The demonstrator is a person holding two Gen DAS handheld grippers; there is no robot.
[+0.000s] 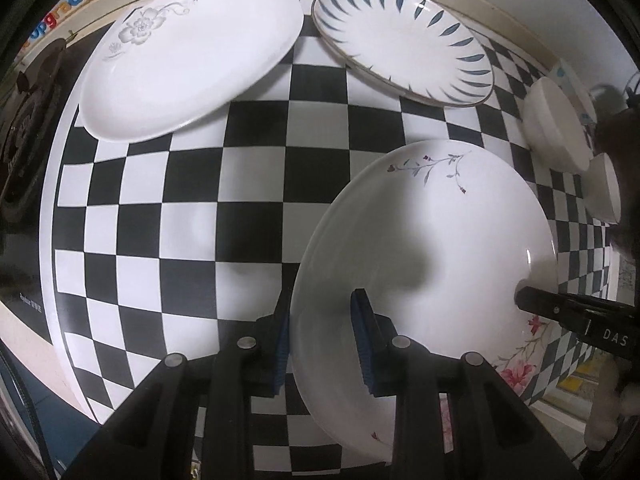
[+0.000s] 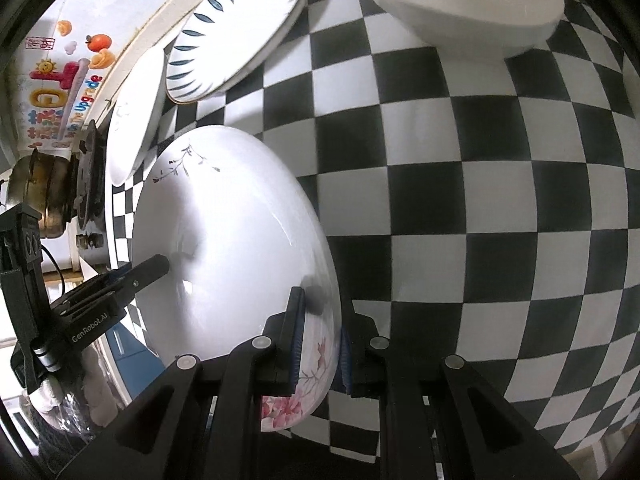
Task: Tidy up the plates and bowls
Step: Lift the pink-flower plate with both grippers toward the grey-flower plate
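A large white plate (image 1: 440,240) with a thin branch print and pink flowers hangs over the checkered table (image 1: 248,184), held from two sides. My left gripper (image 1: 322,344) is shut on its near rim, blue pads on either face. My right gripper (image 1: 524,300) comes in from the right and clamps the opposite rim. In the right wrist view the same plate (image 2: 224,240) sits edge-on between my right gripper's (image 2: 320,348) pads, and the left gripper (image 2: 162,265) bites the far rim. A grey-flower plate (image 1: 188,56) and a blue-leaf plate (image 1: 400,40) lie behind.
Two white bowls (image 1: 556,124) (image 1: 604,188) stand at the table's right edge; one bowl (image 2: 464,4) fills the top of the right wrist view. A black stove (image 1: 24,140) with a metal pot (image 2: 36,196) borders the table. A wall with stickers runs behind.
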